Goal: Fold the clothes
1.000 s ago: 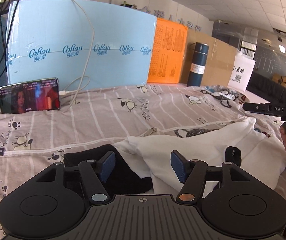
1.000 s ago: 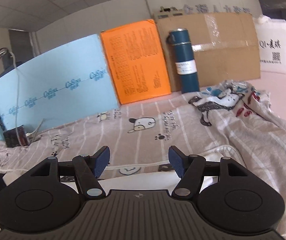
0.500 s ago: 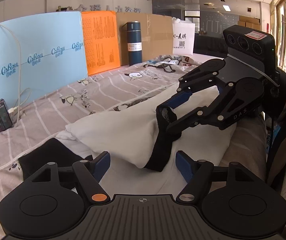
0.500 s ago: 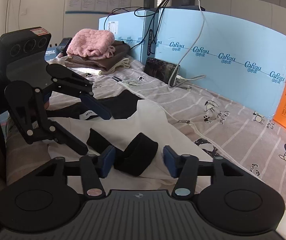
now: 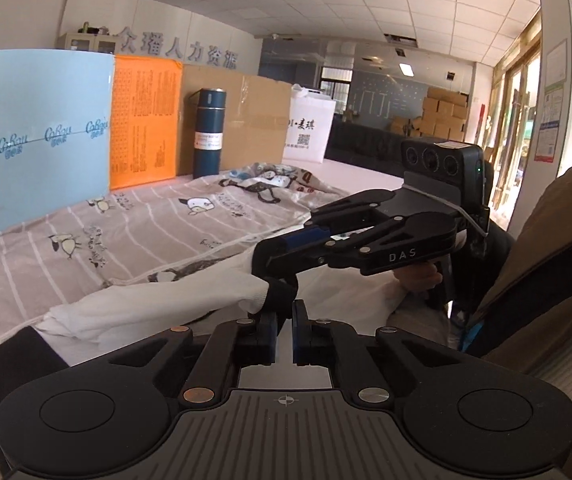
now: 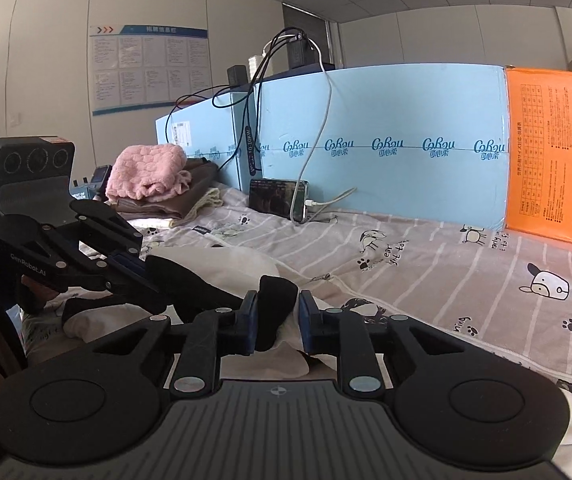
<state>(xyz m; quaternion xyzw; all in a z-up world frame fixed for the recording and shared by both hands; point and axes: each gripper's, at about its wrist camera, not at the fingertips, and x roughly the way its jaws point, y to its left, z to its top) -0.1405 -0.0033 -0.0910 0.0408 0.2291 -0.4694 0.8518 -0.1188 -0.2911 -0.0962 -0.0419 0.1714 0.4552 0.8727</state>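
Left wrist view: the left gripper (image 5: 284, 330) is standing with its jaws drawn together, only a thin slit showing between the blue pads (image 5: 270, 334). Whether cloth is caught in that slit cannot be told. The garment (image 5: 158, 304), white with a black cuff (image 5: 282, 294), is lying on the bed (image 5: 146, 236) at its near edge, the cuff sitting just ahead of the pad tips. The right gripper (image 5: 274, 256) is reaching in from the right side, its tips meeting the black cuff from above. A hand (image 5: 418, 278) is holding its grip. A flask (image 5: 208, 132) is standing upright at the far edge of the bed, against a cardboard sheet (image 5: 246, 120).

Right wrist view: the right gripper (image 6: 274, 320) is closing, with the black cuff (image 6: 276, 308) standing between its pads; the left pad (image 6: 251, 322) is touching the cloth, while a narrow gap is showing at the other. The white garment (image 6: 222, 264) is spreading beyond and below the tips. The left gripper (image 6: 154, 296) is coming in from the left side, its tips lying on dark cloth. A phone (image 6: 278, 200) is leaning against the blue panel (image 6: 386, 120) at the far edge.
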